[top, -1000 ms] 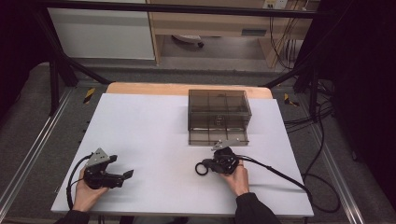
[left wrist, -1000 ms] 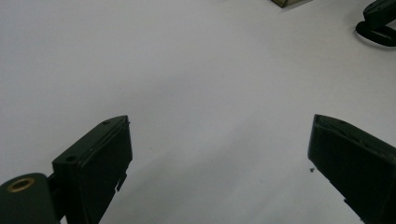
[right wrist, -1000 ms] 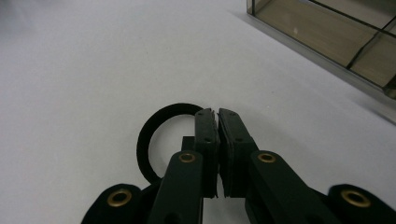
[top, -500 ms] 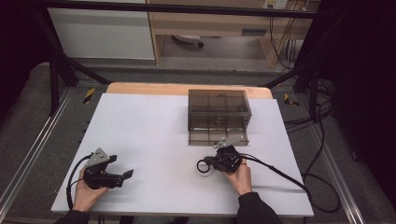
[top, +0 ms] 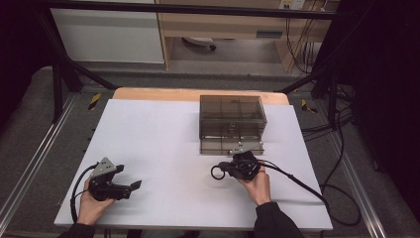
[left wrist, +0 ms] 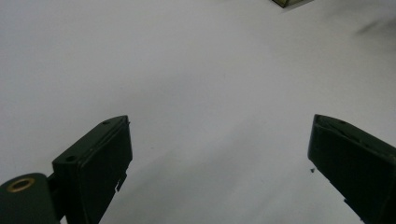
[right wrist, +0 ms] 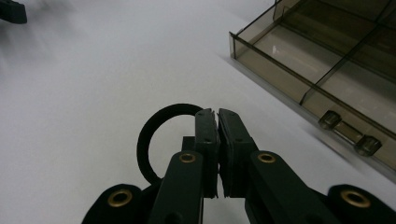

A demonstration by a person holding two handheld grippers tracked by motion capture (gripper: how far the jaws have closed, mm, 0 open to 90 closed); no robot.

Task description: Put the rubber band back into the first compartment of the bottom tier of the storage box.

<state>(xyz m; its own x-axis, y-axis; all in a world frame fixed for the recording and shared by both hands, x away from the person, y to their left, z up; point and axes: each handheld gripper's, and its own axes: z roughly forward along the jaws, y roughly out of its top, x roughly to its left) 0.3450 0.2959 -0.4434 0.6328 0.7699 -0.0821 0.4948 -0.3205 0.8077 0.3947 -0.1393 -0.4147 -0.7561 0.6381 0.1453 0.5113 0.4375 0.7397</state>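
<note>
Black ring (right wrist: 161, 135) pinched in right gripper (right wrist: 217, 114), jaws shut tight on its rim, ring hanging clear to one side above white table (top: 163, 134). Smoky plastic box (top: 232, 121) just beyond, its drawer (right wrist: 327, 88) pulled open with compartments bare. Best carried level and slow toward the nearest compartment, kept clear of the drawer's front wall and knobs, lowered before release. Left gripper (left wrist: 219, 154) idle near table edge, jaws wide apart, holding nothing.

Hand-held gripper (left wrist: 219, 163) jaws wide apart above white table (left wrist: 196, 79) (bare).
</note>
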